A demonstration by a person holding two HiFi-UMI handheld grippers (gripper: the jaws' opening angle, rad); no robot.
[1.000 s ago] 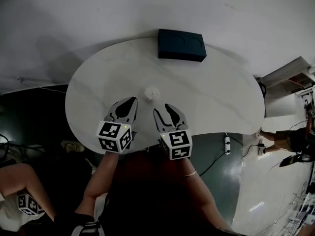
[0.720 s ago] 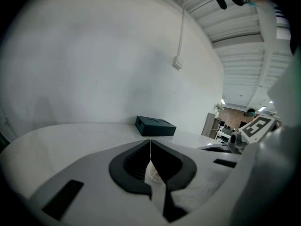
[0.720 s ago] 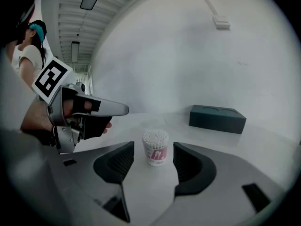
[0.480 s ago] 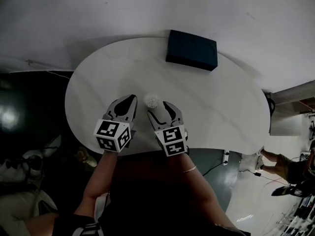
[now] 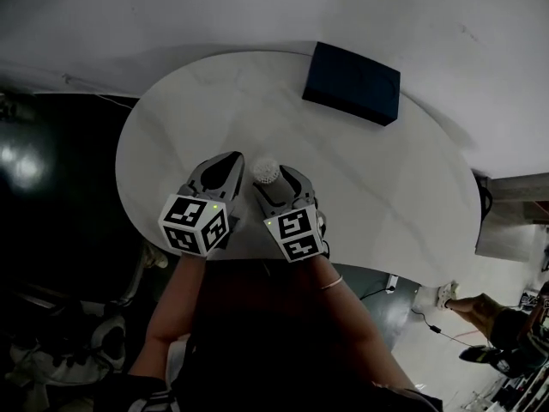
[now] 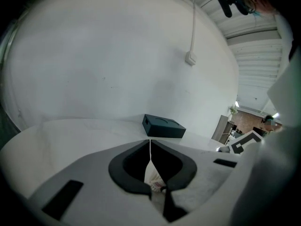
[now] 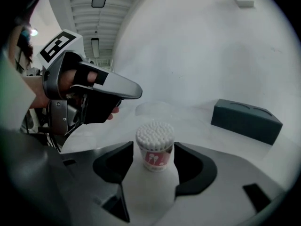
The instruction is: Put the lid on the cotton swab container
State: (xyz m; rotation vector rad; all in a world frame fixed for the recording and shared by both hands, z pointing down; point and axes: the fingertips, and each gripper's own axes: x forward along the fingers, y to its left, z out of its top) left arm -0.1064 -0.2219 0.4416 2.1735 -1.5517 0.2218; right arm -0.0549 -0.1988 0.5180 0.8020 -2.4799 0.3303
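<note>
Cotton swab container (image 7: 155,142) is standing uncapped on the table (image 5: 386,196) between the right gripper's (image 7: 154,150) fingers, which have just been opening and are touching nothing. Closing them gently and squarely is looking wisest; the left gripper's (image 6: 150,145) fingers are resting together beside the clear lid (image 7: 153,108) beyond.

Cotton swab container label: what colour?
Red, with small white swab drawings. The cotton swab container shows it best in the right gripper view.

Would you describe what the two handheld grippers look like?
Both the left gripper and right gripper have light grey shells with black jaw pads. Each carries a white cube with black square markers and a green light. A thin bracelet circles the right wrist.
</note>
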